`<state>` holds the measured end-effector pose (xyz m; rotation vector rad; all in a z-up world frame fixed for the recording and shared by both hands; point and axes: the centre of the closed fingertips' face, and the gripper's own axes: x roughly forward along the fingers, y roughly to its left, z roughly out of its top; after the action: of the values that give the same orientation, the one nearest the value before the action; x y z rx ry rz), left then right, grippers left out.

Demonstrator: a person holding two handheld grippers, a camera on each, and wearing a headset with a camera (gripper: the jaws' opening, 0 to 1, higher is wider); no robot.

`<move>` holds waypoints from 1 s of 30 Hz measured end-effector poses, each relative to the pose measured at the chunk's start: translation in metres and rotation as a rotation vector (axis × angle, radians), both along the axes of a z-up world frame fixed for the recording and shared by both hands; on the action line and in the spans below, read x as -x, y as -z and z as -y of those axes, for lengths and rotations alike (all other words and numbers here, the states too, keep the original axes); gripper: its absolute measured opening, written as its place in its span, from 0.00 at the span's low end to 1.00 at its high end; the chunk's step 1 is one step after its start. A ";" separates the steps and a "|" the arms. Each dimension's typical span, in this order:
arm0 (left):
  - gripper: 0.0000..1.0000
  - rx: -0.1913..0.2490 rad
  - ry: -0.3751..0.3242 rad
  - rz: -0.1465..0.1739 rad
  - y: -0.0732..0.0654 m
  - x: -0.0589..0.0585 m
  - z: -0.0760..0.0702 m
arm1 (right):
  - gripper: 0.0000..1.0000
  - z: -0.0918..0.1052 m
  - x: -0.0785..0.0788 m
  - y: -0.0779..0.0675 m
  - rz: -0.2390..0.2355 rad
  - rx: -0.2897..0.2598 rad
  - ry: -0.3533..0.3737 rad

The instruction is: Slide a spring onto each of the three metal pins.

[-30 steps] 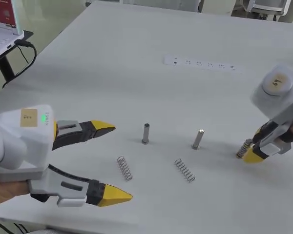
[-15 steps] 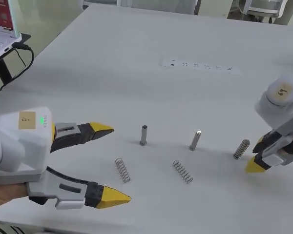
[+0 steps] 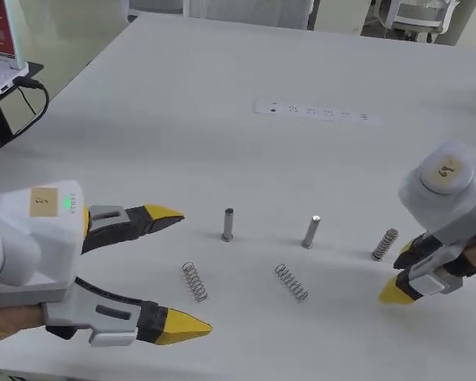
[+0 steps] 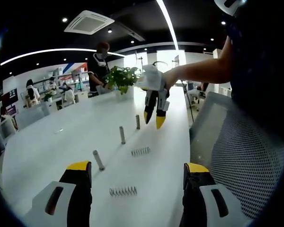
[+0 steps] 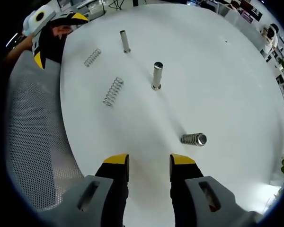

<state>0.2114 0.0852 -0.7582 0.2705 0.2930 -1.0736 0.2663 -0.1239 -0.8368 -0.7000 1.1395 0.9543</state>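
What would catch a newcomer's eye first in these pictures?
Two yellow-tipped grippers flank the work: the left gripper gapes wide at lower left, the right gripper hangs open at right. Between them on the white table stand three pins: the right pin wears a spring, the left pin and middle pin are bare. The left loose spring and right loose spring lie in front of the bare pins.

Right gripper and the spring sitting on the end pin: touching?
Apart. The right gripper view shows a plain strip of bare table between the open right gripper and the spring on its pin.
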 end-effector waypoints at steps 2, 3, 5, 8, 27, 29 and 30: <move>0.76 0.001 -0.001 -0.001 0.000 0.000 0.000 | 0.32 -0.008 0.004 -0.002 -0.002 -0.014 -0.003; 0.76 0.001 0.000 -0.001 0.001 0.001 0.000 | 0.32 -0.013 0.007 -0.002 -0.004 -0.024 -0.007; 0.76 0.001 0.001 -0.001 0.001 0.001 0.000 | 0.32 -0.019 0.008 -0.002 -0.003 -0.033 -0.016; 0.76 -0.001 0.001 -0.001 0.001 0.001 0.000 | 0.30 -0.028 0.011 -0.002 -0.004 -0.045 -0.029; 0.76 -0.003 0.001 -0.006 0.004 0.002 0.001 | 0.28 -0.084 0.019 0.001 -0.005 -0.118 -0.084; 0.76 -0.002 0.001 -0.007 0.004 0.002 0.000 | 0.27 -0.089 0.020 0.002 -0.002 -0.118 -0.095; 0.75 0.000 0.001 -0.008 0.004 0.002 0.000 | 0.26 -0.093 0.021 0.003 -0.004 -0.120 -0.097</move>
<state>0.2091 0.0852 -0.7619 0.2670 0.2999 -1.0755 0.2455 -0.0313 -0.8401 -0.6610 1.0505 1.0969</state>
